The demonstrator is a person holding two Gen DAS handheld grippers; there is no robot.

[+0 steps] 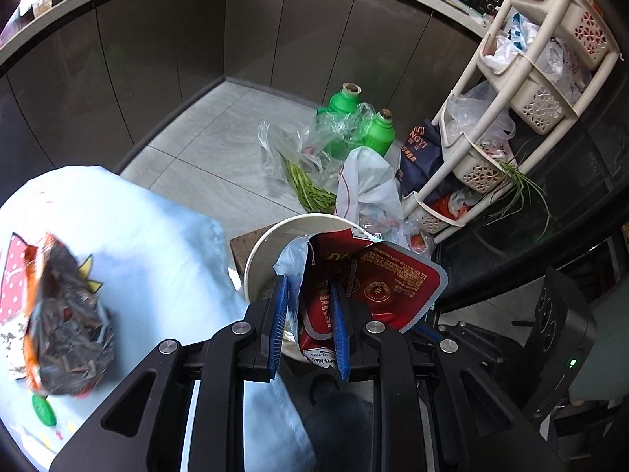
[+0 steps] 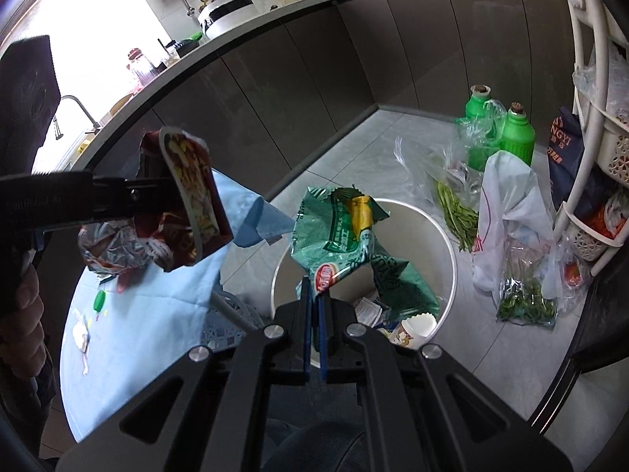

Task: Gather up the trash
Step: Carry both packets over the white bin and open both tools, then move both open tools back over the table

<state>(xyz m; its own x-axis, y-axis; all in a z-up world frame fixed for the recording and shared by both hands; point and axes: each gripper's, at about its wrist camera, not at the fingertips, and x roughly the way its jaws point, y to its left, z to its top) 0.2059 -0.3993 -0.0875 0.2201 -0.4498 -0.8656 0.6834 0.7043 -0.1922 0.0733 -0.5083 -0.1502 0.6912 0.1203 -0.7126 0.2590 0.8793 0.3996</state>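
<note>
Trash is hanging over the white bin (image 2: 448, 244) at centre frame: the right gripper (image 2: 314, 314) is clamping a green wrapper (image 2: 346, 244), the left gripper (image 1: 308, 306) a red packet (image 1: 377, 279). Neither is dropped yet; an orange bag (image 1: 67, 318) and green cap (image 1: 43, 409) are waiting lower left.

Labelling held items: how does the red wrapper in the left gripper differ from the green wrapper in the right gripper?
Colour: the red wrapper is dark red with a pale border; the green wrapper is green with a yellow patch.
Grip: the left gripper clamps a thicker bunch, with its fingers apart; the right gripper pinches a thin edge, nearly shut.
Shape: red looks stiffer, green crumpled.
Shared: both are empty snack packets held above the white bin.
</note>
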